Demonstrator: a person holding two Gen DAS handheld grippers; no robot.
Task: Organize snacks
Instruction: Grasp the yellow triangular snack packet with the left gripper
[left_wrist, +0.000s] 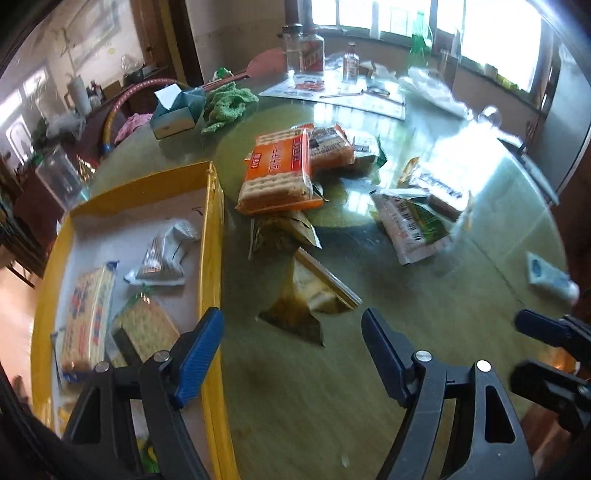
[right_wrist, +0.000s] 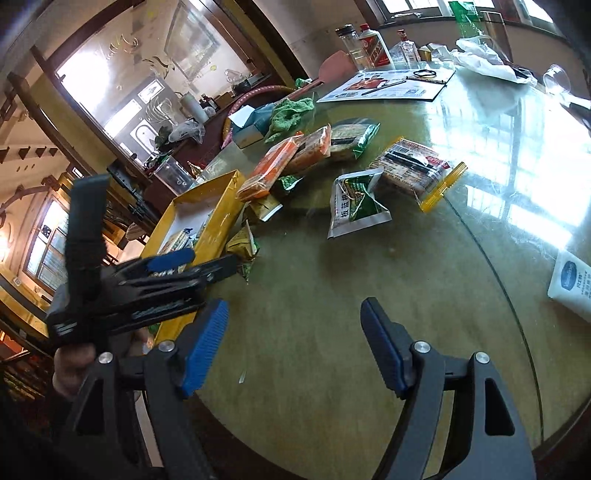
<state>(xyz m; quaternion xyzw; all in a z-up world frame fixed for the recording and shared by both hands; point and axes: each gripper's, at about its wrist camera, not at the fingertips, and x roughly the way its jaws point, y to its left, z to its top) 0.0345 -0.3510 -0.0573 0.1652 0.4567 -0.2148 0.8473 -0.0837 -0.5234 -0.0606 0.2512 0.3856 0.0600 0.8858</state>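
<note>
In the left wrist view a yellow tray (left_wrist: 212, 229) at the left holds two cracker packs and a silver packet (left_wrist: 162, 254). My left gripper (left_wrist: 291, 317) is open over the table beside the tray's right wall, just short of an olive-brown packet (left_wrist: 306, 291), and holds nothing. Further off lie orange cracker packs (left_wrist: 280, 173) and a green-white pouch (left_wrist: 413, 225). My right gripper (right_wrist: 295, 306) is open and empty above bare table, with the pouch (right_wrist: 354, 206) and a zip-edged pack (right_wrist: 413, 166) beyond it. It sits to the right of the left gripper (right_wrist: 207, 260).
A tissue box (left_wrist: 177, 110), a green cloth (left_wrist: 225, 103), bottles (left_wrist: 306, 51) and papers (left_wrist: 340, 94) sit at the far side of the round glass-topped table. A white tube (right_wrist: 572, 284) lies near the right rim. A hand grips the left tool's handle.
</note>
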